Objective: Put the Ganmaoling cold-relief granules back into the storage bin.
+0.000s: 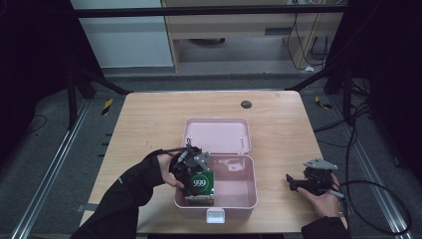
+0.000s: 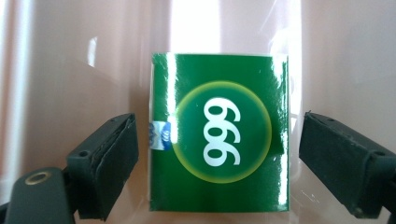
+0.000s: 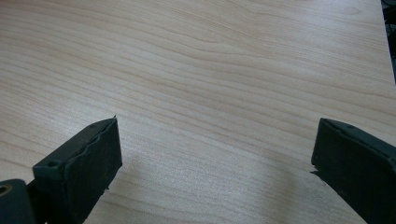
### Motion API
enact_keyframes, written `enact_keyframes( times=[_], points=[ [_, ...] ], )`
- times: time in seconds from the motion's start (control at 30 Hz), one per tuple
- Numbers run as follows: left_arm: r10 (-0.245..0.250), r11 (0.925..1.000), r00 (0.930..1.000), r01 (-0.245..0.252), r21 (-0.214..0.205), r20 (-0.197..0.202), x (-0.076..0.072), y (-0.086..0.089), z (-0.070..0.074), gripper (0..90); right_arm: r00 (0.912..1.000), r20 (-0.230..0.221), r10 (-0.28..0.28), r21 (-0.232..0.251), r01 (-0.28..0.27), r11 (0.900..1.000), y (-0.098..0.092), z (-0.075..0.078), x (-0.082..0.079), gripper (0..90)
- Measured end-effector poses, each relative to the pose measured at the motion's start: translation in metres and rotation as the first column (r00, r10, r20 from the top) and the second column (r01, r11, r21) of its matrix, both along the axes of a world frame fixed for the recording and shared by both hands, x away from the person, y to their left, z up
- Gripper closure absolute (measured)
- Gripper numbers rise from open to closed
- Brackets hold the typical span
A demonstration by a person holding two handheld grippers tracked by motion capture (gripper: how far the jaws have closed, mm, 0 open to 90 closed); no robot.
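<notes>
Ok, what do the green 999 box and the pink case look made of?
Green 999 box: likely glossy printed cardboard or film wrap, given bright streaks of glare and crisp edges. Pink case: looks like smooth moulded plastic, with rounded corners and soft reflections on its walls.

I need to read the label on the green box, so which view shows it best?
The left gripper view: the green box sits square-on between the open jaws, its white 999 large and sharp. The high view gives it small, inside the pink case, partly covered by the left gripper. The right gripper view looks at the bare table.
</notes>
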State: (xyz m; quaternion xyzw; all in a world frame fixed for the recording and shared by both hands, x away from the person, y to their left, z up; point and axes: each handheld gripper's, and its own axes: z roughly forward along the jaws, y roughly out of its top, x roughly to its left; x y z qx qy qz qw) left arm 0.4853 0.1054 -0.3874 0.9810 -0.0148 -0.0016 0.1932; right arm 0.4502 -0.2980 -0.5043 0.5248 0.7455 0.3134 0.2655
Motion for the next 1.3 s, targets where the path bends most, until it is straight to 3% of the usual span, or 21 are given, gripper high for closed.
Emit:
enact_keyframes(
  times=[0.2, 0.5, 0.53, 0.63, 0.87, 0.93, 1.1, 1.13, 1.23, 1.27, 1.3],
  points=[
    [0.023, 0.9958, 0.9990, -0.019, -0.089, 0.039, -0.005, 0.012, 0.021, 14.2, 1.0000, 0.003, 0.001, 0.005, -0.001, 1.0000, -0.001, 0.000, 0.000, 2.0],
    [0.113, 0.9750, 0.9908, -0.096, -0.201, 0.074, -0.010, 0.047, 0.048, 20.2, 1.0000, -0.003, -0.005, 0.012, 0.005, 0.9999, -0.001, 0.001, 0.000, 3.1],
    [0.113, 0.9750, 0.9908, -0.096, -0.201, 0.074, -0.010, 0.047, 0.048, 20.8, 1.0000, -0.003, -0.005, 0.012, 0.005, 0.9999, -0.001, 0.001, 0.000, 3.1],
    [0.156, 0.9656, 0.9843, -0.134, -0.223, 0.082, -0.011, 0.064, 0.052, 22.0, 1.0000, -0.001, -0.005, 0.012, 0.005, 0.9999, -0.001, 0.001, -0.001, 3.3],
    [0.230, 0.9441, 0.9701, -0.204, -0.259, 0.076, -0.013, 0.096, 0.046, 24.1, 1.0000, -0.001, -0.001, 0.010, 0.001, 0.9999, -0.001, 0.001, -0.001, 3.8],
    [0.240, 0.9412, 0.9681, -0.214, -0.262, 0.072, -0.013, 0.101, 0.044, 24.5, 1.0000, -0.001, -0.002, 0.013, 0.002, 0.9999, -0.001, 0.001, -0.001, 4.0],
    [0.320, 0.9152, 0.9464, -0.297, -0.272, 0.043, -0.016, 0.129, 0.029, 25.3, 1.0000, 0.001, 0.000, 0.010, 0.000, 0.9999, -0.001, 0.001, -0.001, 4.2],
    [0.320, 0.9152, 0.9464, -0.297, -0.272, 0.043, -0.016, 0.129, 0.029, 25.4, 1.0000, 0.001, 0.000, 0.010, 0.000, 0.9999, -0.001, 0.001, -0.001, 4.2],
    [0.359, 0.8936, 0.9330, -0.336, -0.298, 0.025, -0.015, 0.143, 0.013, 25.7, 1.0000, 0.000, -0.002, 0.011, 0.002, 0.9999, 0.000, 0.001, -0.001, 4.3],
    [0.359, 0.8936, 0.9330, -0.336, -0.298, 0.025, -0.015, 0.143, 0.013, 25.7, 1.0000, 0.001, -0.002, 0.012, 0.002, 0.9999, -0.001, 0.001, -0.001, 4.4],
    [0.384, 0.8864, 0.9231, -0.362, -0.288, 0.021, -0.016, 0.148, 0.003, 25.7, 1.0000, 0.001, -0.001, 0.010, 0.001, 0.9999, -0.001, 0.001, -0.001, 4.4]
  ],
)
